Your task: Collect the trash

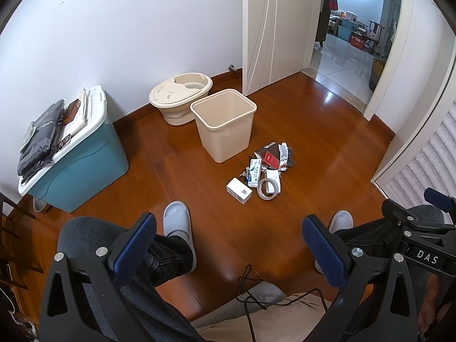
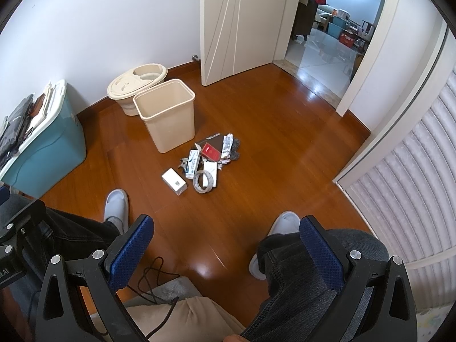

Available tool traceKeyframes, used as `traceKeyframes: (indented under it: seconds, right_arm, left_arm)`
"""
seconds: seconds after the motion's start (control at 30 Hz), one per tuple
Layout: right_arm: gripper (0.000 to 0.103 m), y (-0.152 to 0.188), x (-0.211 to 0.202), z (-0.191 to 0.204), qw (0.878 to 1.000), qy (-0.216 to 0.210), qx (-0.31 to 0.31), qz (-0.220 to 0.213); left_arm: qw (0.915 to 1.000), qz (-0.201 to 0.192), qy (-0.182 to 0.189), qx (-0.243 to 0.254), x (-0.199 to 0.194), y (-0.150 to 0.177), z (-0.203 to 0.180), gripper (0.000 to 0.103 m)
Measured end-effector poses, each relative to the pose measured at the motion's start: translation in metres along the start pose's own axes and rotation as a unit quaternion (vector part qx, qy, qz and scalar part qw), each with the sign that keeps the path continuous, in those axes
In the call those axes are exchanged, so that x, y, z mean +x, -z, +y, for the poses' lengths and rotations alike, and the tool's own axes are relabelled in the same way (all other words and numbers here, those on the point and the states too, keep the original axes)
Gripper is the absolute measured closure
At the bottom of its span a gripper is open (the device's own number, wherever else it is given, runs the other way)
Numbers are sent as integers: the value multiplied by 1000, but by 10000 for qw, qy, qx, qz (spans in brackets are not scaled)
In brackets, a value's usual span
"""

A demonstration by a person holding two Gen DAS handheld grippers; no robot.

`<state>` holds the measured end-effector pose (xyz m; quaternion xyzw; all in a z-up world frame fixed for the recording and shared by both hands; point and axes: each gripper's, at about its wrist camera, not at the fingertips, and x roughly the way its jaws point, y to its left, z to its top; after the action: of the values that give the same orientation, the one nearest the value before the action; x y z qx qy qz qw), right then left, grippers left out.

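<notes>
Trash heap on the wood floor, both tools idle above your knees.

Your teal storage box (image 1: pixel 82 168) sits far left; the beige bin (image 1: pixel 223 124) stands open-topped, the trash pile (image 1: pixel 263 168) just right and nearer. In the pile: red carton (image 1: pixel 270 158), white box (image 1: pixel 239 190) with a QR-like mark, tape roll (image 1: pixel 268 188); print too small to read. Left gripper (image 1: pixel 229 249) and right gripper (image 2: pixel 226 252) both gape wide, holding nothing. "DAS" shows on the right tool's body.
</notes>
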<state>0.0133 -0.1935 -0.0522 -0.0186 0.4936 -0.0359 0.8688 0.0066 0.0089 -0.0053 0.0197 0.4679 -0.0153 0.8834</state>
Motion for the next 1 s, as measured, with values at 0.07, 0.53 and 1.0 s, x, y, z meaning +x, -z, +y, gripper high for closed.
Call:
traceKeyframes:
  seconds: [0.07,0.53,1.0]
  right_arm:
    - [0,0,0,0,10000,1,-4,7]
    - [0,-5,2,-1,10000,-9,7,-14]
    - [0,-21,-26,-1,9984,-94,-56,-551]
  left_arm:
    - [10000,4,8,-6,0,0,0,0]
    - [10000,-7,32,4,-3,0,-3,0]
    - [9932,-1143,-151,-151,-50,-26,3,0]
